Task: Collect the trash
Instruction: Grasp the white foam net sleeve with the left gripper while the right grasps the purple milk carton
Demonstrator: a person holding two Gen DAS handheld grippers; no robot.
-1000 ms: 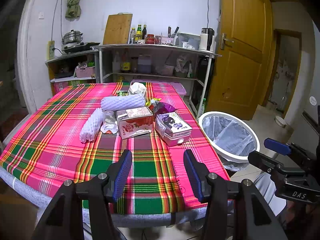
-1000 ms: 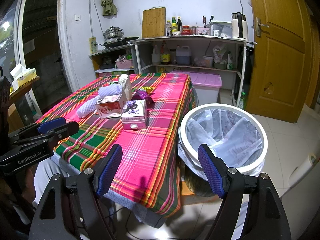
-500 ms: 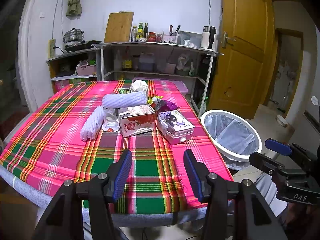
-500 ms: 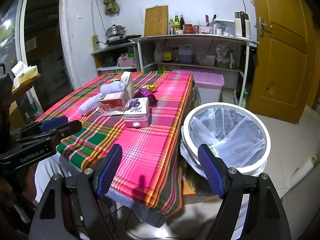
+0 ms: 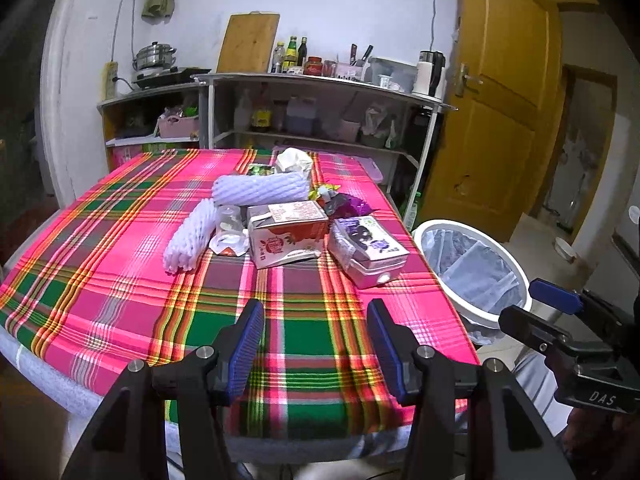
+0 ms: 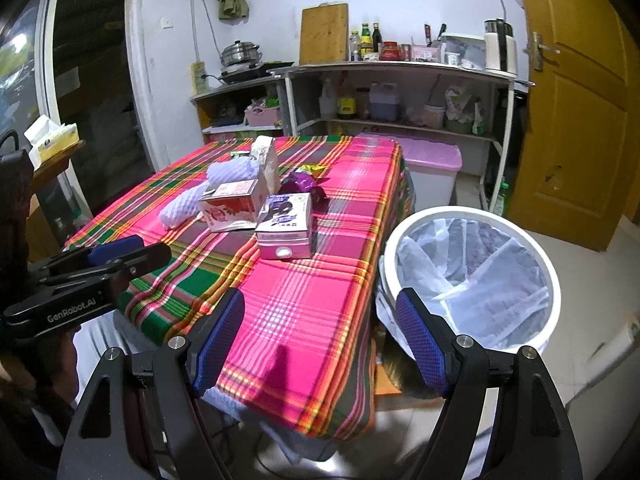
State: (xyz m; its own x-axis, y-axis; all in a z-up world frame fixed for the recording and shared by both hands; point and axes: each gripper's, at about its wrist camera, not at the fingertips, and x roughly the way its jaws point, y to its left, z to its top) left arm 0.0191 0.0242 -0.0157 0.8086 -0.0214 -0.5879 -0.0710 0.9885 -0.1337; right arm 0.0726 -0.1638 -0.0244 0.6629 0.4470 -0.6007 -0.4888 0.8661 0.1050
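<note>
Trash lies in a heap mid-table on the plaid cloth: a red-and-white carton (image 5: 286,234) (image 6: 232,210), a purple box (image 5: 370,250) (image 6: 288,226), two white foam sleeves (image 5: 188,242) (image 5: 260,188), a purple wrapper (image 5: 346,204) (image 6: 300,182) and a crumpled white bag (image 5: 292,160) (image 6: 266,160). A white bin with a clear liner (image 5: 470,272) (image 6: 472,276) stands on the floor right of the table. My left gripper (image 5: 316,336) is open and empty over the table's near edge. My right gripper (image 6: 320,332) is open and empty between the table corner and the bin.
The table (image 5: 100,240) fills the left and middle. Shelves with bottles and pots (image 5: 320,120) stand behind it, with a pink lidded tub (image 6: 432,160) beneath. A yellow door (image 5: 500,120) is at the right. Tiled floor (image 6: 600,320) surrounds the bin.
Both grippers have risen and drifted slightly toward the table, so the trash heap sits a little closer. Neither gripper has closed or touched anything.
</note>
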